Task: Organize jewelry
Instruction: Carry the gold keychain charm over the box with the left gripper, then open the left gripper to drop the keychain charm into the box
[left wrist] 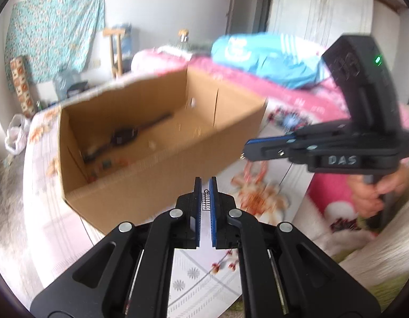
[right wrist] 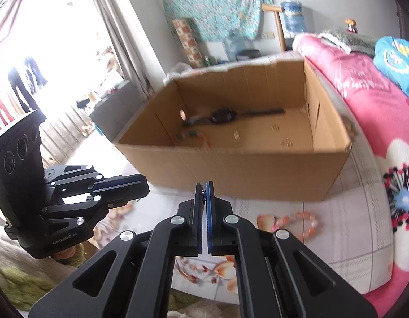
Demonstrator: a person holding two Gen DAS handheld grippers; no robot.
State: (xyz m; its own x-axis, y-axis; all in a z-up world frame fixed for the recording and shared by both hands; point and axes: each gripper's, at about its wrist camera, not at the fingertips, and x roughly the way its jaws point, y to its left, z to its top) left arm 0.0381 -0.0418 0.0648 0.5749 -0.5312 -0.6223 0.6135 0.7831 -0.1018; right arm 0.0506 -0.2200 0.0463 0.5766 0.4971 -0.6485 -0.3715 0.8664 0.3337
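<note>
Cardboard box [right wrist: 247,164]: open-topped, brown, on the floral bed sheet [right wrist: 337,233]; far rim torn and uneven.
Box contents: dark wristwatch [right wrist: 223,118] lying flat along the far wall; small bits near the box's left front corner, too blurred to name.
Left gripper [left wrist: 205,185]: jaws pinched nearly together on a small silver comb-like piece [left wrist: 206,198], held upright between the blue pads; hovers just short of the box's near wall.
Right gripper [right wrist: 203,189]: jaws clenched; a tiny metallic item [right wrist: 204,192] is nipped at the tips, what it is I cannot tell. In the left wrist view its tips show a small metal stud poking out [left wrist: 242,155].
Hand [left wrist: 377,190]: grips the right tool's handle, at the right edge of the left wrist view.
Bead bracelet [right wrist: 297,224]: pinkish-orange beads, lying on the sheet in front of the box's near right corner, just right of the right gripper.
Pink blanket [right wrist: 363,100]: bunched along the box's right side.
Blue cushion [left wrist: 262,55]: on top of the blanket, behind the box.
Wall: teal patterned cloth [right wrist: 215,8] hung above.
</note>
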